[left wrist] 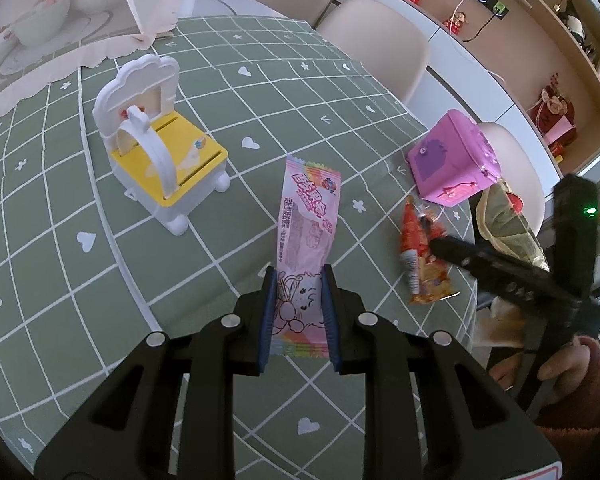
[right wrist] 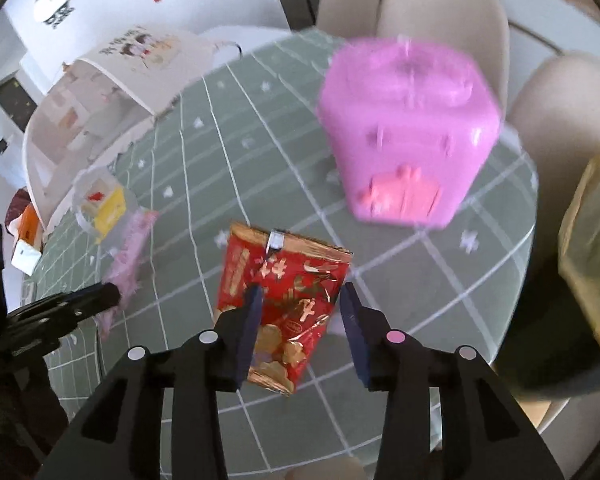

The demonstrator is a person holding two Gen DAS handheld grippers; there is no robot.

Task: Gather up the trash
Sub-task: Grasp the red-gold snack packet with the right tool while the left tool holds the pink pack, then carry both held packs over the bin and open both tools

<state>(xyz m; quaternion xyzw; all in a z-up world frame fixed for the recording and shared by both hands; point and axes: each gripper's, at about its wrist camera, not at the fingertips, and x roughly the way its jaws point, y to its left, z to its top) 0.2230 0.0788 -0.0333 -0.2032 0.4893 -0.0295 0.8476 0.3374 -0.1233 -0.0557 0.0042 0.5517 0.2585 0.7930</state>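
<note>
A long pink snack wrapper (left wrist: 306, 240) lies on the green checked tablecloth (left wrist: 228, 92). My left gripper (left wrist: 300, 276) has its blue pads on both sides of the wrapper's near end, touching its edges. A red and gold snack packet (right wrist: 290, 292) lies on the cloth; it also shows in the left wrist view (left wrist: 422, 254). My right gripper (right wrist: 302, 296) is open around the packet's near end, the left pad over it and the right pad clear of it. A yellowish trash bag (right wrist: 592, 248) hangs at the table's right edge, also in the left wrist view (left wrist: 508, 220).
A pink plastic box (right wrist: 408, 128) stands just beyond the red packet. A white and yellow toy chair-shaped box (left wrist: 160, 152) stands left of the pink wrapper. A white food cover (left wrist: 60, 12) sits at the far left. Beige chairs (left wrist: 376, 40) ring the far table edge.
</note>
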